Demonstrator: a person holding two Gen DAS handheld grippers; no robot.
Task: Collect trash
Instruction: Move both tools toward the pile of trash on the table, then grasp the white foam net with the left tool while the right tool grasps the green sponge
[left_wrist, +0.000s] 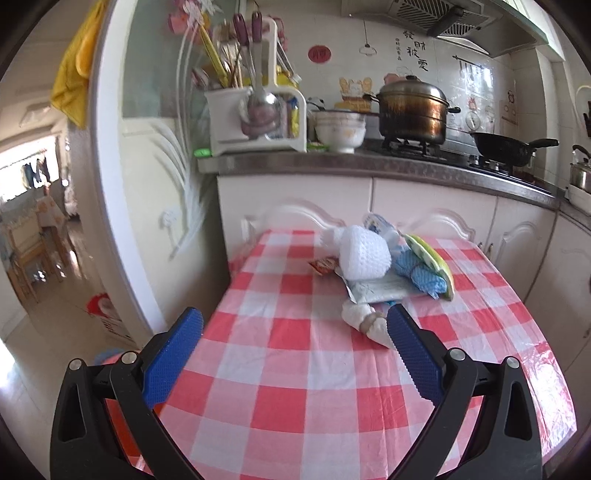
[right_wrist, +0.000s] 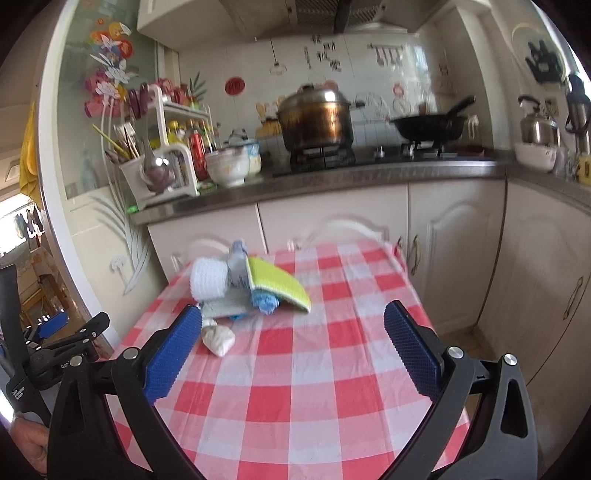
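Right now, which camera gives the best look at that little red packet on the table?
The left wrist view: the red packet lies in plain sight beside the white foam sleeve. In the right wrist view I cannot make it out; the pile seems to hide it.

Steamer pot (left_wrist: 412, 109), wok (left_wrist: 504, 147), bowls (left_wrist: 340, 129)

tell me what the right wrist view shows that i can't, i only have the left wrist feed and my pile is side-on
Observer: From the right wrist view, the green-and-white sponge pad leans tilted over the blue cloth, covering most of it.
Operator: ok and where's the other hand-held gripper
Observer: The right hand-held gripper is open over the checked tablecloth, short of the pile, holding nothing.
Operator: can it see mine
Observer: Yes, the left hand-held gripper shows at the left edge, off the table's side.
Operator: anything past the wok on the counter
Observer: A steel kettle stands at the counter's far right end.
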